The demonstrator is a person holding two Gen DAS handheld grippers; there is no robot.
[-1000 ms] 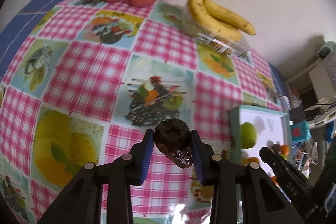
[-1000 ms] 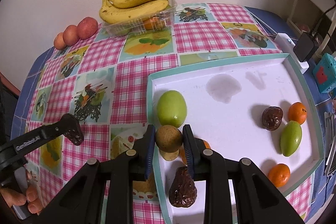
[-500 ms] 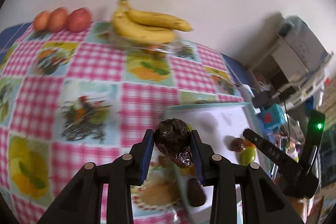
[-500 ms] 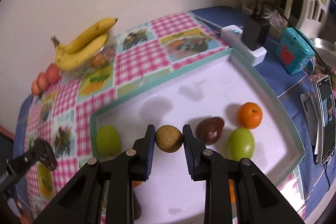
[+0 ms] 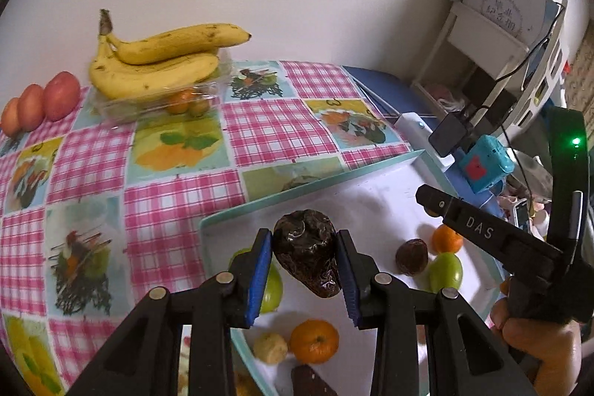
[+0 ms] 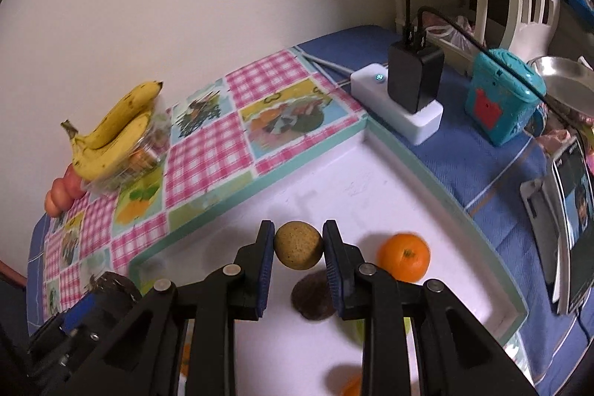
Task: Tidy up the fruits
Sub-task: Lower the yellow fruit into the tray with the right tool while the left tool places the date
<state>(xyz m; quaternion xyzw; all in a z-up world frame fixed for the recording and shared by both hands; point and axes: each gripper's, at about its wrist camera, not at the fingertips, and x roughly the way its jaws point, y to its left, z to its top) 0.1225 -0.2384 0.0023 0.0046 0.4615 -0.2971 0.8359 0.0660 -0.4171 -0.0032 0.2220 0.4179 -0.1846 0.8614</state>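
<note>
tray (image 5: 260, 206) now sits under both grippers; a second ago the left gripper (image 5: 304, 270) was over bare tabletop. left clamps a dark wrinkled fruit (image 5: 306, 257), right gripper (image 6: 299, 255) clamps a tan round fruit (image 6: 298, 245) above the tray's orange (image 6: 404, 257). both look ready to set down.

The tablecloth (image 5: 100, 151) is a patchwork of pink-and-white gingham squares and pale squares printed with yellow, orange and green fruit. The bananas (image 5: 156, 62) are yellow with brown flecks, the three fruits (image 5: 41, 102) beside them reddish orange. The tray (image 6: 408, 143) is white inside with a mint-green rim. In it lie a bright orange mandarin (image 6: 404, 257), a green fruit (image 5: 445, 271) and a dark brown one (image 5: 411, 256). Blue pads (image 5: 260, 279) line black fingers around a wrinkled dark brown fruit (image 5: 307, 257); the other tool's pads press a speckled tan ball (image 6: 298, 245).
</note>
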